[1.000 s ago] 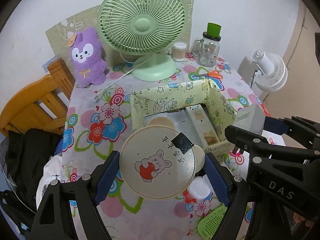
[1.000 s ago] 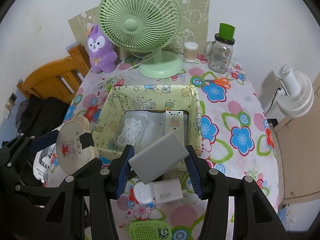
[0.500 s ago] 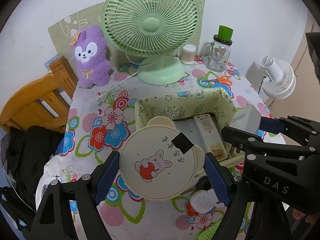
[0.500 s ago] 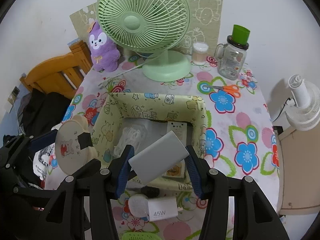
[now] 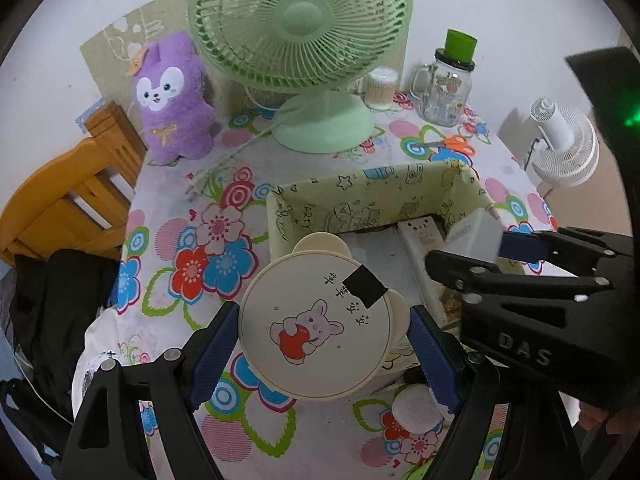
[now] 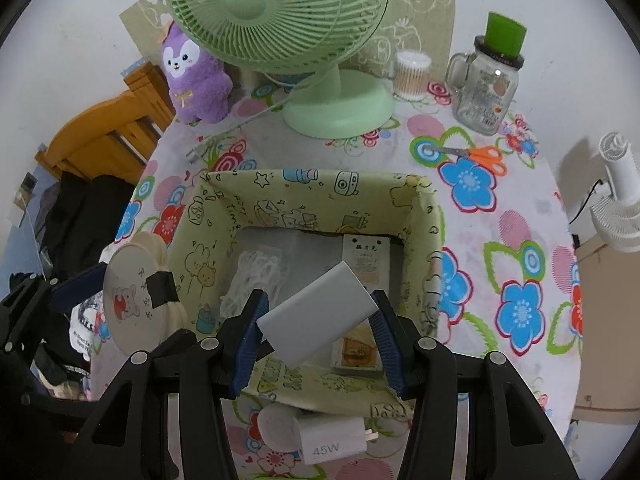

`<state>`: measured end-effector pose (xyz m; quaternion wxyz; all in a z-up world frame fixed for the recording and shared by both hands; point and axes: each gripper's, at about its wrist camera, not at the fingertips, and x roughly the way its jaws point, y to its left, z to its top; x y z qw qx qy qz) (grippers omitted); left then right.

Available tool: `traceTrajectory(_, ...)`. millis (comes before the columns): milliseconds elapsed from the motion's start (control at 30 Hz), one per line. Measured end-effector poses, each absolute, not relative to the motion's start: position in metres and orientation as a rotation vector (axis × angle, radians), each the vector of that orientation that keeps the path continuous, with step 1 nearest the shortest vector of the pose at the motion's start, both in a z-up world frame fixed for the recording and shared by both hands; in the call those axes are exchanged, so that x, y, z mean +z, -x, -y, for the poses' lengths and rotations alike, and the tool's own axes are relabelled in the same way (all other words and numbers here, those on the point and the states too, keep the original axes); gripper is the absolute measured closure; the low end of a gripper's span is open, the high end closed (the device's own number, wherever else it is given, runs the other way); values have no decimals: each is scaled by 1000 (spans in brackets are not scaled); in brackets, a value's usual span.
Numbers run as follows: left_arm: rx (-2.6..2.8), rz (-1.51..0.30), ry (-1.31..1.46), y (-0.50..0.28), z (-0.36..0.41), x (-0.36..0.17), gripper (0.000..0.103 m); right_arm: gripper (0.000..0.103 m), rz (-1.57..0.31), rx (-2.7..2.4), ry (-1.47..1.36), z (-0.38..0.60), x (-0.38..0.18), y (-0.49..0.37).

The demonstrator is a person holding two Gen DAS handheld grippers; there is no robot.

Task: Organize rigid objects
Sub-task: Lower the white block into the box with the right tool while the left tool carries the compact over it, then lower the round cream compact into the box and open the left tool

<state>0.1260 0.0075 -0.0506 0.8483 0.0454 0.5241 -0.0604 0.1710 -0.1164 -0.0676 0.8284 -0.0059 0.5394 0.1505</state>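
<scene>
left wrist view: the left gripper (image 5: pixel 322 354) is clamped on a round cream case (image 5: pixel 316 324) with a rabbit print, held above the near left corner of the yellow fabric bin (image 5: pixel 360 208).

right wrist view: the right gripper (image 6: pixel 316 330) is clamped on a tilted grey power bank (image 6: pixel 316 314) above the bin's near edge; a white charger (image 6: pixel 332 438) lies on the table just beside that edge.

Home: floral tablecloth (image 6: pixel 500 240), plush toy (image 6: pixel 196 76), desk fan (image 6: pixel 280 20).
</scene>
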Motion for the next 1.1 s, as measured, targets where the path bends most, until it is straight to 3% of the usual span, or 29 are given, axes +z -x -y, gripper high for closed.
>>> traceTrajectory(467,-101,-1143,-112,-131,-18,-65,18,47,-1247,353,-49,104,-97,-185)
traceTrajectory(600,-95,-1147,-109,-130,-21,-67,18,36,-1251,359,-38,106,-98,-184)
traceTrajectory(800,-103,-1134,-98,-129,-18,-63,18,34,-1212,332,-31,116,-85,-178)
traceTrajectory(933,-116,-1133,-97,-131,-13,-62,18,21,-1158,293,-12,126,-71,-170)
traceTrajectory(1100,-140,-1132,-110,-136,-4,-63,18,21,-1128,245,-27,144,-62,-164)
